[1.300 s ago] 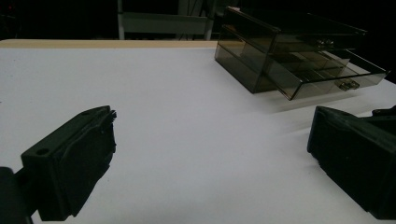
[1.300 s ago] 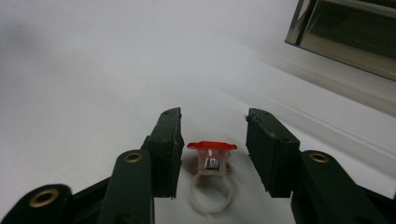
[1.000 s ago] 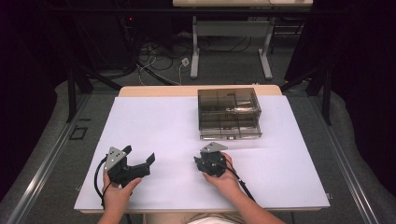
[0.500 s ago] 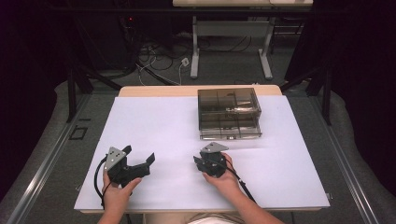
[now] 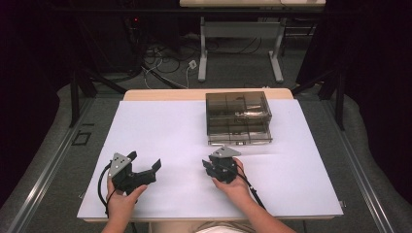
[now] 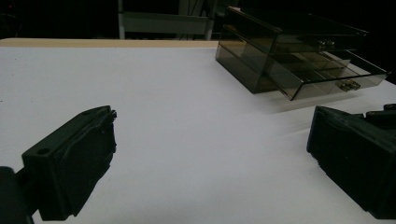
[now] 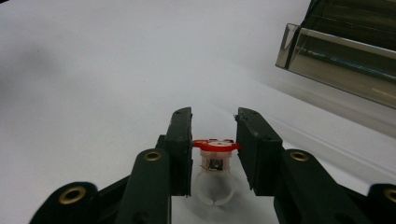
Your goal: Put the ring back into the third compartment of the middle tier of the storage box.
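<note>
One small ring sits between the right gripper's jaws, clamped by its red top, its clear open band hanging below. That gripper rests on the white table at about 6 o'clock from the one smoky clear drawer box, whose lower drawer stands pulled out. At 9 o'clock, well apart, the left gripper stands with jaws spread, empty.

No text, label, brand or number can be read anywhere.

Bright white table, dark surroundings; soft shadows, blurred near jaws
</note>
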The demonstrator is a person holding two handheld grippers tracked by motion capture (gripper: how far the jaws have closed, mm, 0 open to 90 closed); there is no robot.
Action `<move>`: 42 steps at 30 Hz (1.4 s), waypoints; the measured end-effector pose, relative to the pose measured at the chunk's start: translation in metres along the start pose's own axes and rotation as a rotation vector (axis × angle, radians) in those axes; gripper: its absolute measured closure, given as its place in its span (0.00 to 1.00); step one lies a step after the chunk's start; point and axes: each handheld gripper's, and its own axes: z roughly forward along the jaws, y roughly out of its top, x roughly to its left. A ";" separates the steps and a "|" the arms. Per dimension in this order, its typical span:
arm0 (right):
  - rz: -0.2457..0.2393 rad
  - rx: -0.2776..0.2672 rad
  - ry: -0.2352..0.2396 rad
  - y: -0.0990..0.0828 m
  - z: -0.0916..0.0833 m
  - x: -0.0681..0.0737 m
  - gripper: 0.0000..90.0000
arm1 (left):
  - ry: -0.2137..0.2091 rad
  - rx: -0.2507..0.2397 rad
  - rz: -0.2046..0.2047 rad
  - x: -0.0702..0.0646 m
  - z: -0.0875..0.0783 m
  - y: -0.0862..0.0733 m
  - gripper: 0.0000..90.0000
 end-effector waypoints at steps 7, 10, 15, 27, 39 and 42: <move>0.014 -0.009 -0.007 0.001 -0.003 -0.002 0.74 | 0.000 0.000 -0.001 0.000 0.000 0.000 0.01; 0.017 -0.016 -0.008 0.002 -0.004 -0.003 0.74 | 0.001 0.000 -0.001 0.000 0.000 0.000 0.01; 0.016 -0.025 -0.011 0.004 -0.008 -0.004 0.74 | 0.000 -0.001 -0.002 0.000 0.000 0.000 0.01; 0.018 -0.047 -0.023 0.008 -0.015 -0.010 0.74 | -0.001 0.002 -0.003 0.001 -0.001 0.000 0.01; 0.027 -0.054 -0.033 0.011 -0.022 -0.017 0.74 | 0.000 0.000 -0.008 0.001 0.000 0.000 0.01; 0.027 -0.048 -0.033 0.012 -0.024 -0.018 0.74 | 0.000 0.001 -0.008 0.001 0.000 0.000 0.01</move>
